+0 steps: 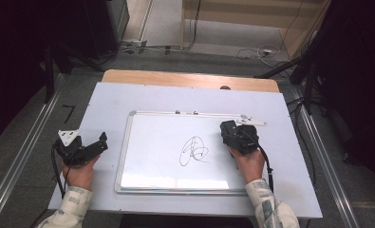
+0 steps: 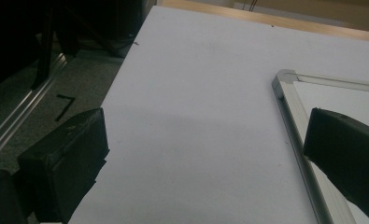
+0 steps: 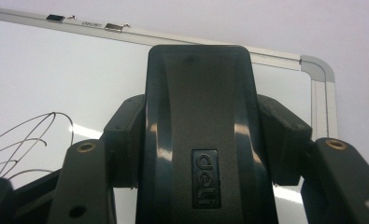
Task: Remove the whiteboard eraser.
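The right gripper (image 1: 229,129) has its jaws closed tight on a black plastic whiteboard eraser (image 3: 198,121). It sits on the white metal-framed whiteboard (image 1: 128,142), right of a black scribble (image 1: 194,151). The left gripper (image 1: 101,140), jaws wide, rests on the table (image 1: 109,97).

Dim surroundings, glare on the whiteboard (image 1: 161,142), soft close-up blur

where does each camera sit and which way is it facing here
High view: above the person's side, looking forward and down on the table; both forearms, left gripper and right gripper show.
Left gripper view: rides the left gripper, looking along its open jaws across the table.
Right gripper view: rides the right gripper, jaws clamping a black eraser.
All views share the whiteboard.
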`<state>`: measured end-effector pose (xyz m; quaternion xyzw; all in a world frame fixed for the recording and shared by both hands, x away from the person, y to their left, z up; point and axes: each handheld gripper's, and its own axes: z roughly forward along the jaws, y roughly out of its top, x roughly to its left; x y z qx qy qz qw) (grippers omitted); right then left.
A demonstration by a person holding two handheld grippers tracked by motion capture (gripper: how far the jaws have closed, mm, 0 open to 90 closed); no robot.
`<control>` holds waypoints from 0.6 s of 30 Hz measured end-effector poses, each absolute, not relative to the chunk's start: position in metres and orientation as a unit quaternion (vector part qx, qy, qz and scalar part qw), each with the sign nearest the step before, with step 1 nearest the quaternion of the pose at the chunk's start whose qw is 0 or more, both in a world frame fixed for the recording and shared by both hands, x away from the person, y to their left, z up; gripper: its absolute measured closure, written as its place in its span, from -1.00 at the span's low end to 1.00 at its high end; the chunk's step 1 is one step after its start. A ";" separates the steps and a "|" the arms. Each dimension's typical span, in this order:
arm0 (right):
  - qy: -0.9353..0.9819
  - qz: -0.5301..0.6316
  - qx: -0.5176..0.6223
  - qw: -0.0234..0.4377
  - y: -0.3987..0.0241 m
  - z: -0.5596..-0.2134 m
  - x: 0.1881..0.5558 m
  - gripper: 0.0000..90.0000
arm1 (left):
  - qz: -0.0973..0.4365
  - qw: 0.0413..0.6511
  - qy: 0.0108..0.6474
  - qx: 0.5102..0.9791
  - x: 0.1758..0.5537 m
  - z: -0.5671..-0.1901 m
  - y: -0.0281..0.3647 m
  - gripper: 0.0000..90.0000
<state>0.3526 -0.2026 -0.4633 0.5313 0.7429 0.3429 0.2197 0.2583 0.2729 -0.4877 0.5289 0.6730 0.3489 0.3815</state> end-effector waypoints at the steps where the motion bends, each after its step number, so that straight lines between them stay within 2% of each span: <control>1: 0.744 0.343 0.530 0.220 -0.202 -0.463 0.353 -0.14 | 0.348 0.380 0.674 0.529 0.259 -0.488 0.273 -0.99; 18: 0.750 0.340 0.525 0.214 -0.197 -0.465 0.352 -0.14 | 0.350 0.383 0.671 0.529 0.259 -0.487 0.270 -0.99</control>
